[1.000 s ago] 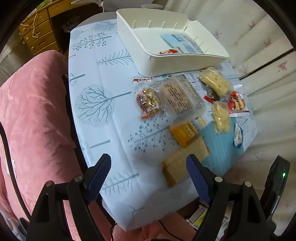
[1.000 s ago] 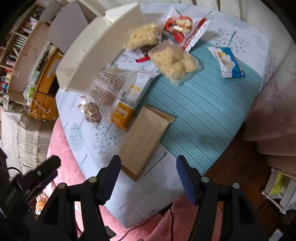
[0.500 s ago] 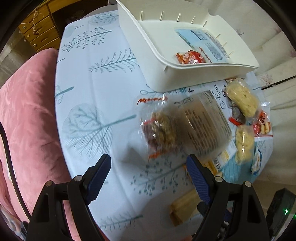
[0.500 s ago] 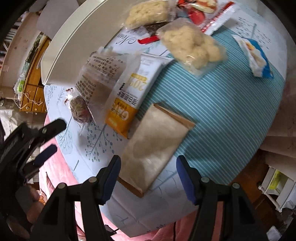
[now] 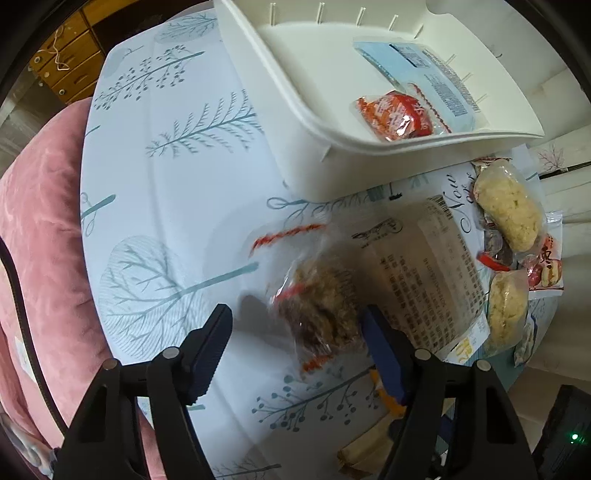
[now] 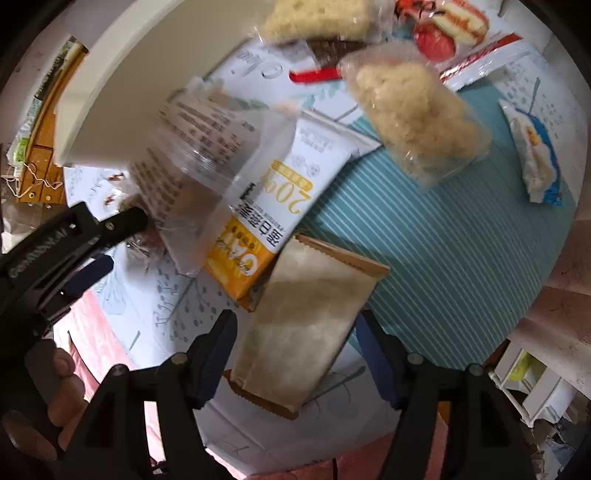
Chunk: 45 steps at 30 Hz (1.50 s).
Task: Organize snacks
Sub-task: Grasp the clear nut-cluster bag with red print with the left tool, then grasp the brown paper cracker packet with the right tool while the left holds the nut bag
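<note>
My left gripper (image 5: 295, 339) is open, low over a clear packet of brown cookies (image 5: 317, 306) whose near part lies between its fingers. My right gripper (image 6: 295, 343) is open, its fingers on either side of a brown paper packet (image 6: 306, 325) on the table. A white bin (image 5: 332, 122) at the back holds a red snack (image 5: 395, 114) and a light blue packet (image 5: 417, 70). The left gripper also shows in the right wrist view (image 6: 92, 243).
Loose snacks lie on the tree-print tablecloth (image 5: 166, 184): a large clear printed bag (image 5: 428, 273), a yellow-and-white packet (image 6: 273, 206), two pale rice-cracker bags (image 5: 506, 214), a red-and-white packet (image 6: 458, 26) and a blue one (image 6: 535, 151). A pink cushion (image 5: 40, 229) lies left.
Both grippers have moved forward and down toward the table. The left now straddles the cookie packet, the right the brown packet. Both stay open.
</note>
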### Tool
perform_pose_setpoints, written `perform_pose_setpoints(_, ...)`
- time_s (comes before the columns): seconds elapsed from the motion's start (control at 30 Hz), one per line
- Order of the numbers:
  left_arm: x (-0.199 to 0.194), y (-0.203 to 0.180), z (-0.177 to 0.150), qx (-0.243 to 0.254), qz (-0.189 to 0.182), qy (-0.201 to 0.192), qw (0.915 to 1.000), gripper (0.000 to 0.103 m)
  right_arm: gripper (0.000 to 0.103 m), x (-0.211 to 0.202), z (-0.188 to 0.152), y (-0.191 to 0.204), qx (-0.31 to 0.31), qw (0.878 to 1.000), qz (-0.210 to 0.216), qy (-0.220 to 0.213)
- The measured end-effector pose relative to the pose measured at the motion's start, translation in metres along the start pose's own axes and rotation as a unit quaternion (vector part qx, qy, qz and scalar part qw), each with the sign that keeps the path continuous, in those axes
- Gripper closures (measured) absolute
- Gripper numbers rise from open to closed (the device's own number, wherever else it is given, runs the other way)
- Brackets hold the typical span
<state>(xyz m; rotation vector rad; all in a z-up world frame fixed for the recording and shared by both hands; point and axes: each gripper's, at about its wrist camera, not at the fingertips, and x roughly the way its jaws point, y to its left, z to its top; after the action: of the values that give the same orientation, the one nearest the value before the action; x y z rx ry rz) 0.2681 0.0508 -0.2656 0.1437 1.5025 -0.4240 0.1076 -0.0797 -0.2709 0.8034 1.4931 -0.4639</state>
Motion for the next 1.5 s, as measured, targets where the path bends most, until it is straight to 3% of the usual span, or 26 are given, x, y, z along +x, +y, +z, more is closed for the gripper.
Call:
perform_pose_setpoints(0.23,0.01,-0.011,0.01,0.004,-0.018,0.005,0.9998,0.043,0.017,0.012,0.013,0.019,-0.04,0.999,-0.015,0.023)
perform_pose_setpoints(0.5,0.022,-0.017,0.007,-0.001,-0.051,0.017,0.9986,0.059,0.015,0.03,0.018,0.051,-0.102,0.99,-0.075,0.054)
perform_pose_setpoints(0.57,0.025,-0.018,0.006,-0.009,-0.056,0.022,0.9981,0.061,0.017,0.033,0.018,0.057,-0.109,0.989,-0.083,0.058)
perform_pose_setpoints(0.63,0.025,-0.015,0.003,-0.014,-0.059,0.022,0.9979,0.062,0.024,0.035,0.017,0.063,-0.111,0.987,-0.095,0.059)
perform_pose_setpoints(0.83,0.02,-0.014,-0.001,-0.017,-0.038,0.023,0.9989,0.063,0.034,0.032,0.023,0.055,-0.1,0.989,-0.092,0.06)
perform_pose_setpoints(1.1,-0.003,-0.005,-0.028,-0.025,-0.038,0.008,0.9989,0.064,0.038,0.027,0.027,0.033,-0.077,0.994,-0.069,0.041)
perform_pose_setpoints(1.13,-0.007,-0.004,-0.031,-0.025,-0.038,0.004,0.9989,0.064,0.041,0.023,0.011,0.024,-0.076,0.994,-0.069,0.034)
perform_pose_setpoints(1.23,-0.02,0.007,-0.044,-0.026,-0.039,-0.008,0.9989,0.064,0.044,0.021,0.005,0.017,-0.073,0.995,-0.064,0.018)
perform_pose_setpoints(1.5,-0.051,0.021,-0.091,-0.037,-0.046,-0.03,0.9978,0.064,0.045,0.021,-0.027,-0.009,-0.06,0.997,-0.047,-0.012)
